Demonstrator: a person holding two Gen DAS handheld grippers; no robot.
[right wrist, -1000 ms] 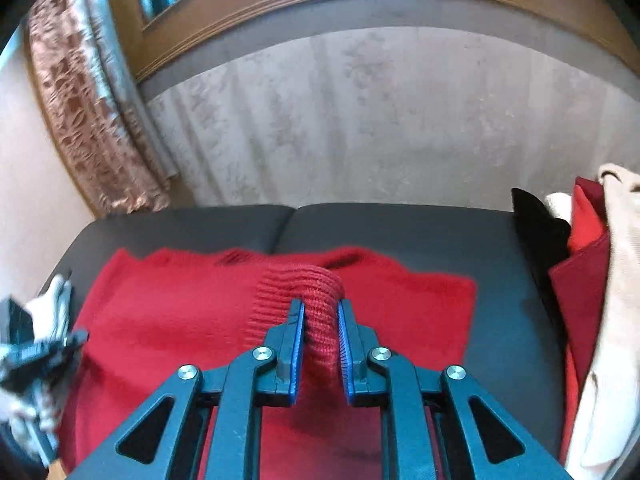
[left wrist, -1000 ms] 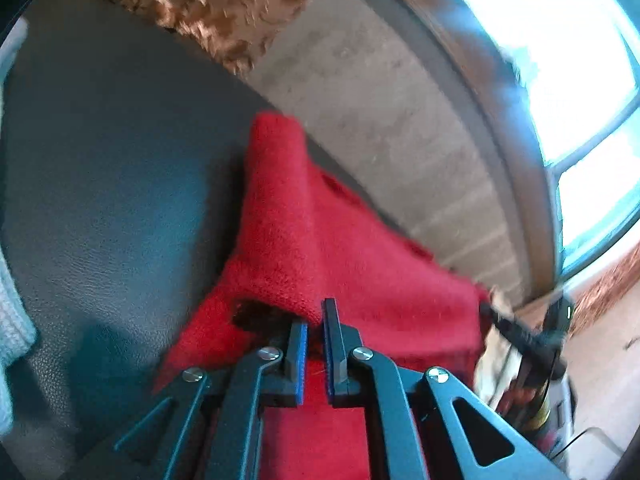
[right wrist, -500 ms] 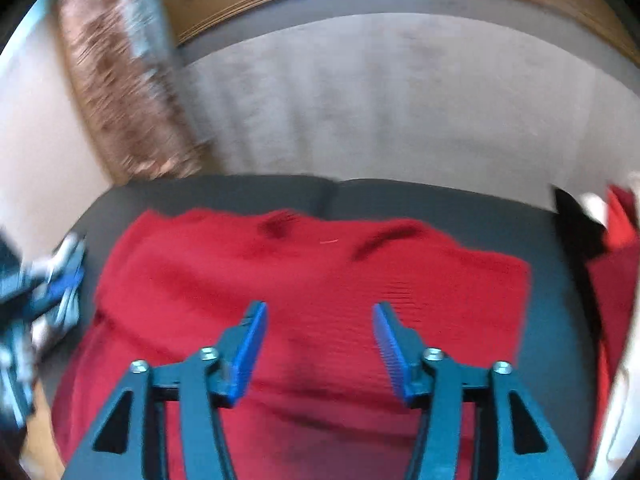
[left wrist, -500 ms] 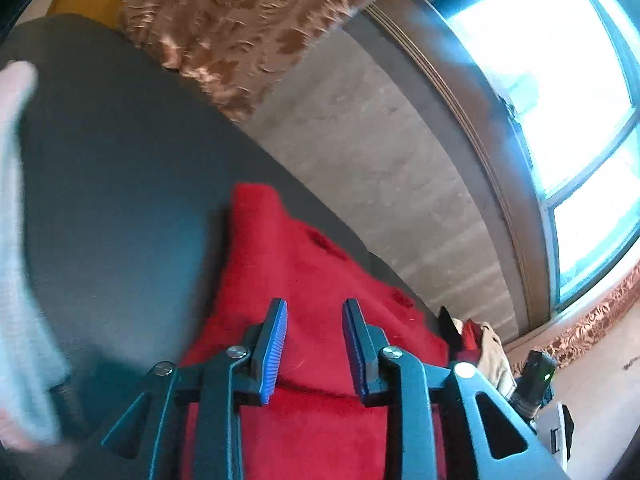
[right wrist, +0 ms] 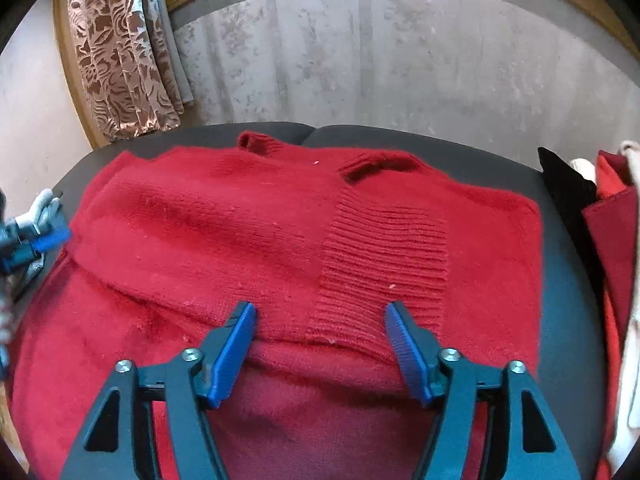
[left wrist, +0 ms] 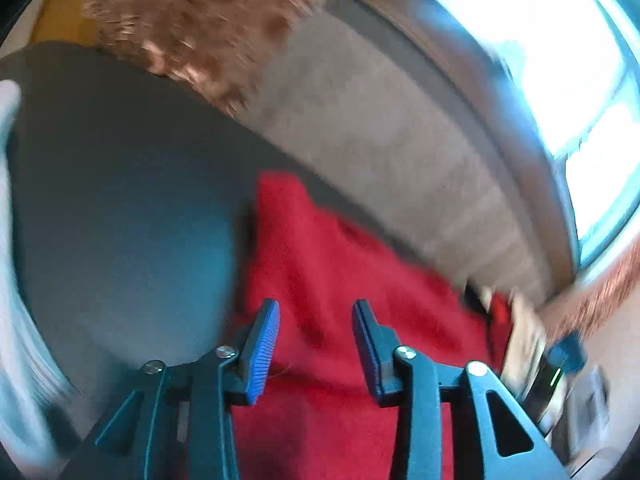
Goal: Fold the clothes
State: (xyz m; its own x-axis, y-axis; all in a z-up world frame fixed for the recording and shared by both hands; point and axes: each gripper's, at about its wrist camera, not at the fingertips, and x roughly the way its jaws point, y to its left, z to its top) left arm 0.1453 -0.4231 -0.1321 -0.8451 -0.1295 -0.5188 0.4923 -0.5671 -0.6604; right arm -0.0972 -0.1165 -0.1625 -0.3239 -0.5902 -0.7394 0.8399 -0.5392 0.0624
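One red sweater (right wrist: pixel 248 240) lies spread on the dark seat (right wrist: pixel 560 280), filling most of the right wrist view. Its upper part is folded down over the body, and a ribbed cuff (right wrist: pixel 384 260) lies on top, just right of centre. The collar (right wrist: pixel 260 144) pokes up at 12 o'clock, at the seat's back edge.

The right gripper (right wrist: pixel 320 320) hangs low over the fold, its jaws apart and opening. The sweater lies below them, and the pads do not press it. The left gripper (left wrist: pixel 316 320) also has its jaws apart and opening above the sweater's edge, with nothing clamped. From the right wrist it shows only as a blue tip at 9 o'clock, cut off by the frame.

A pile of clothes (right wrist: pixel 608 220) sits at 3 o'clock on the seat, with black, red and cream pieces; how many I cannot tell, since the frame cuts them. One patterned curtain (right wrist: pixel 120 52) hangs at 10 o'clock.

The left wrist view is blurred. A white smear at its 9 o'clock edge cannot be made out. There are no containers.
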